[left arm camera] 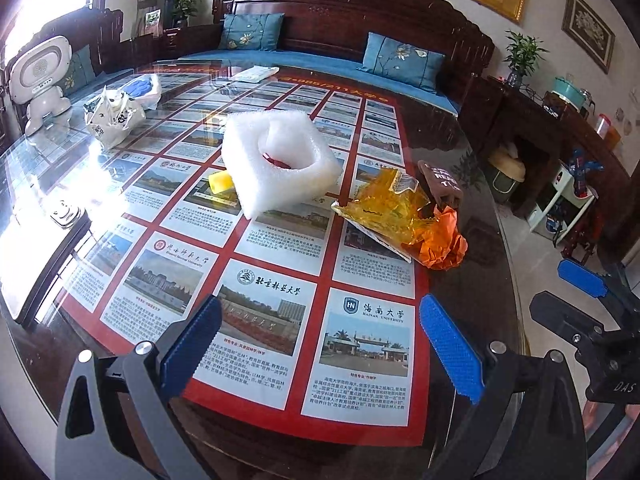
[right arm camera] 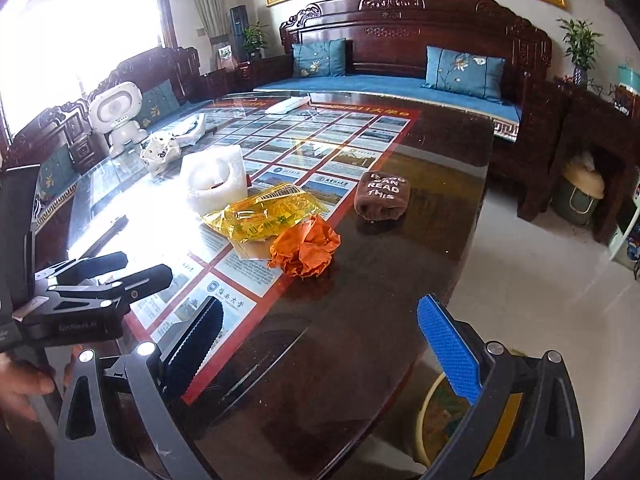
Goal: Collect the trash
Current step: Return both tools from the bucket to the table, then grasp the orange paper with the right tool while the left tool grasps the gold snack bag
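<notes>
Trash lies on a glass-topped table (left arm camera: 452, 304): a white foam packing block (left arm camera: 276, 162), a small yellow piece (left arm camera: 220, 182) beside it, a yellow plastic wrapper (left arm camera: 384, 208) and a crumpled orange paper ball (left arm camera: 440, 240). They also show in the right wrist view: the foam (right arm camera: 214, 182), the wrapper (right arm camera: 268, 216), the orange ball (right arm camera: 306, 250). My left gripper (left arm camera: 320, 344) is open and empty, near the table's front edge. My right gripper (right arm camera: 320, 348) is open and empty, near the front right edge; it also shows at the right of the left wrist view (left arm camera: 580, 280).
A brown sock with white lettering (right arm camera: 384, 196) lies right of the wrapper. A white ceramic figure (left arm camera: 114, 116), a robot toy (left arm camera: 40, 80) and a white packet (left arm camera: 256, 73) stand further back. A poster of university cards (left arm camera: 276, 240) lies under the glass. A bin rim (right arm camera: 424, 412) shows below the table's right edge.
</notes>
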`<state>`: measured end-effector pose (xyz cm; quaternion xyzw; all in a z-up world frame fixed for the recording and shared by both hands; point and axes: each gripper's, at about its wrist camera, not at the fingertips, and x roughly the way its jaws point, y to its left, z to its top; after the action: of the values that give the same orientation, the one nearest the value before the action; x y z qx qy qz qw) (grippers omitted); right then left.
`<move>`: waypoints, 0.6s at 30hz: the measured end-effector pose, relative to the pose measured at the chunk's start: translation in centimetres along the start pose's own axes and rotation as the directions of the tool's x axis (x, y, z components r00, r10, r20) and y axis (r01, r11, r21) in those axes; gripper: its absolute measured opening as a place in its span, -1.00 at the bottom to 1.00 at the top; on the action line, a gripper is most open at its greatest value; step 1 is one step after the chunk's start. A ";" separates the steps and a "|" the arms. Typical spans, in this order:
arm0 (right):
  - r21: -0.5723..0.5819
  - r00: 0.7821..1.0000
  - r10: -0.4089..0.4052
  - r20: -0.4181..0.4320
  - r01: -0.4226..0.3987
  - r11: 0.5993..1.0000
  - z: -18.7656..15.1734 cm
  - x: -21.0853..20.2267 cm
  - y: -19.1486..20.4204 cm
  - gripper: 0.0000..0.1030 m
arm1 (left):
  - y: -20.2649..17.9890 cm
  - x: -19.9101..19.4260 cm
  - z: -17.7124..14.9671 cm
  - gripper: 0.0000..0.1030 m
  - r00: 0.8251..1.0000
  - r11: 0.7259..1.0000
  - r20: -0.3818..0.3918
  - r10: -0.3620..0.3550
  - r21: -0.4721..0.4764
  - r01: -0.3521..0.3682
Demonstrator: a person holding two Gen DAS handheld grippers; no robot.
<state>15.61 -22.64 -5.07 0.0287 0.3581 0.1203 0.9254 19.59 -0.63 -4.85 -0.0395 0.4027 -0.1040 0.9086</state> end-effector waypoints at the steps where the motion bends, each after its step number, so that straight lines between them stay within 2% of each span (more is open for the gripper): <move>1: -0.001 1.000 0.000 -0.002 0.000 1.000 0.0 0.3 -0.2 0.83 | 0.0 0.1 0.0 0.92 1.000 1.000 0.001 0.003 -0.001 -0.003; 11: 0.037 0.997 0.055 -0.049 -0.053 0.998 2.5 5.4 -1.2 0.78 | 0.4 1.4 1.5 0.92 1.000 1.000 0.016 -0.018 0.007 0.017; 15: 0.035 0.994 0.079 -0.080 -0.077 0.996 3.4 7.7 -1.1 0.65 | 0.4 1.9 2.1 0.92 0.999 0.999 0.022 -0.039 0.019 0.038; 18: 0.050 0.989 0.100 -0.108 -0.095 0.994 3.7 9.3 -1.4 0.61 | 0.3 2.2 2.3 0.92 1.000 0.999 0.028 -0.008 0.042 0.007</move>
<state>25.05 -21.57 -8.62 0.0601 0.4097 0.1587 0.8963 22.79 -0.89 -4.92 -0.0234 0.3873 -0.1154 0.9144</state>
